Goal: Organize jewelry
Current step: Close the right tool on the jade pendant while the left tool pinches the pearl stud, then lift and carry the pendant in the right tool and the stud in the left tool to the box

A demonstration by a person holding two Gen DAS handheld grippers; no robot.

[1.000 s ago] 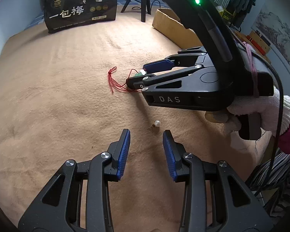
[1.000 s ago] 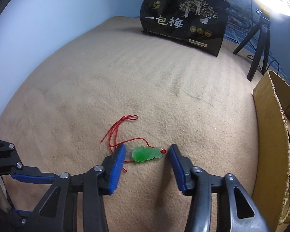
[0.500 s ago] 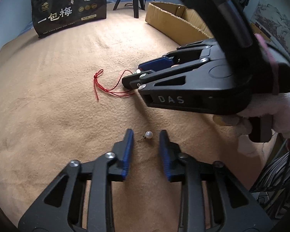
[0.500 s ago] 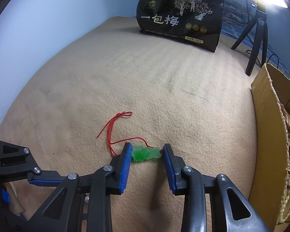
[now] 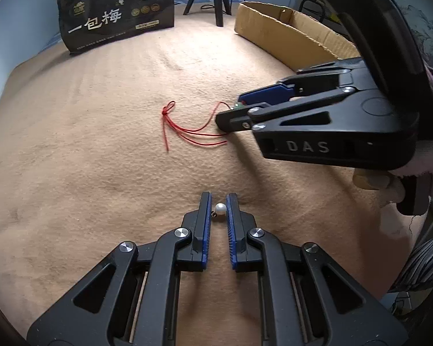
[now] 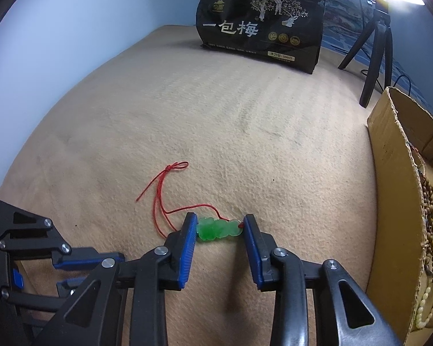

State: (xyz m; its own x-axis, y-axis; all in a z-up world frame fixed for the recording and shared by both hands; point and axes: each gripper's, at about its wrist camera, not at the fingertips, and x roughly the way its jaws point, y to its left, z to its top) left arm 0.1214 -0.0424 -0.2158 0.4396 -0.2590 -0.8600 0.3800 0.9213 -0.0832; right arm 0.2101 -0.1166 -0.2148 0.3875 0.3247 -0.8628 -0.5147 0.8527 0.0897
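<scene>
A small white pearl earring (image 5: 220,209) lies on the tan blanket between the tips of my left gripper (image 5: 218,205); the jaws are closed onto it. A green jade pendant (image 6: 218,228) on a red cord (image 6: 161,199) lies on the blanket between the fingers of my right gripper (image 6: 219,225), whose jaws touch both ends of it. In the left wrist view the right gripper (image 5: 235,109) sits ahead and to the right, with the red cord (image 5: 184,128) trailing left of it.
A cardboard box (image 6: 401,201) holding bead necklaces (image 6: 431,230) stands at the right; it also shows in the left wrist view (image 5: 288,34). A black bag (image 6: 259,28) stands at the back, a tripod (image 6: 375,52) behind the box.
Both grippers have closed: the left one moved forward onto the pearl earring and narrowed on it, the right one narrowed onto the green pendant.
</scene>
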